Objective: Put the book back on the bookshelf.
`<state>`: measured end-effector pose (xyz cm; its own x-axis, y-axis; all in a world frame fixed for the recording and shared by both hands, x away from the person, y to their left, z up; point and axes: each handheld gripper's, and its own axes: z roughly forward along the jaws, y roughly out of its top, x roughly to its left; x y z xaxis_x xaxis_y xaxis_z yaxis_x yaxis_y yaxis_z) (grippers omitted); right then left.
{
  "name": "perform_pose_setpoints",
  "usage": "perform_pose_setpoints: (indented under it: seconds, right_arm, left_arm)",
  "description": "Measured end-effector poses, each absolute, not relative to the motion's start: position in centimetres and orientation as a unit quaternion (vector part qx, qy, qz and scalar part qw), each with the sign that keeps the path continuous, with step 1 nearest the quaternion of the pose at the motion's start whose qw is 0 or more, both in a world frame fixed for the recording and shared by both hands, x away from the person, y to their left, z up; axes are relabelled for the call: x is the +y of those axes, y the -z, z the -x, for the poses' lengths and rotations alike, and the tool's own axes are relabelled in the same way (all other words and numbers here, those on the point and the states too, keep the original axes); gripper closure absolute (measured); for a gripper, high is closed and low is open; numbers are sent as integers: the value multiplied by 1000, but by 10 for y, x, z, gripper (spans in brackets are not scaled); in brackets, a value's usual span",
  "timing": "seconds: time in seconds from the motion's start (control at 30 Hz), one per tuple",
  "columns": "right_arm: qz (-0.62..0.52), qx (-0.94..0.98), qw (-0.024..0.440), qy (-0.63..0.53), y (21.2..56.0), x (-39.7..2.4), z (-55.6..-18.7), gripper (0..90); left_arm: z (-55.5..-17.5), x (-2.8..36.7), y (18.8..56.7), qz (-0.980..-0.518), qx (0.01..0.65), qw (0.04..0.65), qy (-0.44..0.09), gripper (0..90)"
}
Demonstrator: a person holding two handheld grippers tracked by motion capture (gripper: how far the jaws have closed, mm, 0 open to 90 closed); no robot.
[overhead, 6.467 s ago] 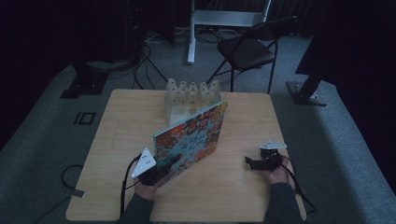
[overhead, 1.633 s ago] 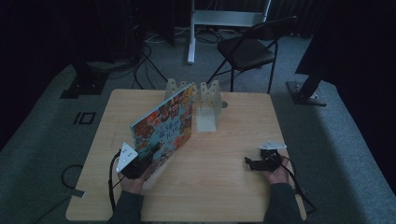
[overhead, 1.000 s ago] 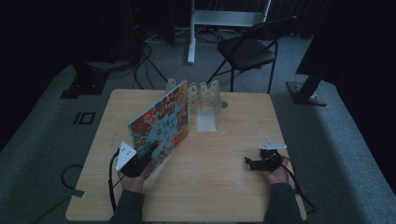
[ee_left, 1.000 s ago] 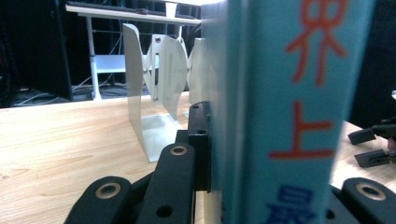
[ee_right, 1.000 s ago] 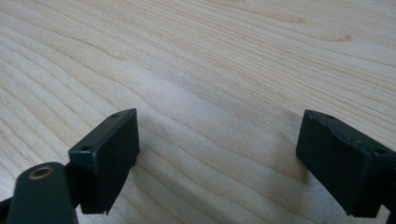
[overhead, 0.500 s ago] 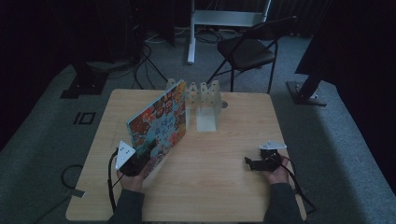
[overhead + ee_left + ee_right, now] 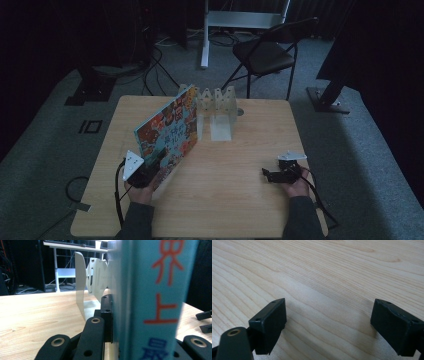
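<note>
Colourful book (image 7: 169,131) stands tilted on the wooden table (image 7: 235,200), its far edge at the white rack (image 7: 216,107); our left gripper (image 7: 152,167) is clamped on its near lower corner. Our right gripper (image 7: 268,175) rests low on the table, well apart, jaws spread wide and holding nothing.
</note>
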<state>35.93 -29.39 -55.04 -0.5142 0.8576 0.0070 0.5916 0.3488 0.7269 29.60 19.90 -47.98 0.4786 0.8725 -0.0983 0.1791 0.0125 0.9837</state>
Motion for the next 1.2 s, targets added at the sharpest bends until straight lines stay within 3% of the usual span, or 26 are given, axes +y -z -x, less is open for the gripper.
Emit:
perform_pose_setpoints:
  seconds: [1.2]
  right_arm:
    - [-452,799,192,-346,550,-294,-359,130]
  left_arm:
    - [-303,197,476,-626,423,579,-307,811]
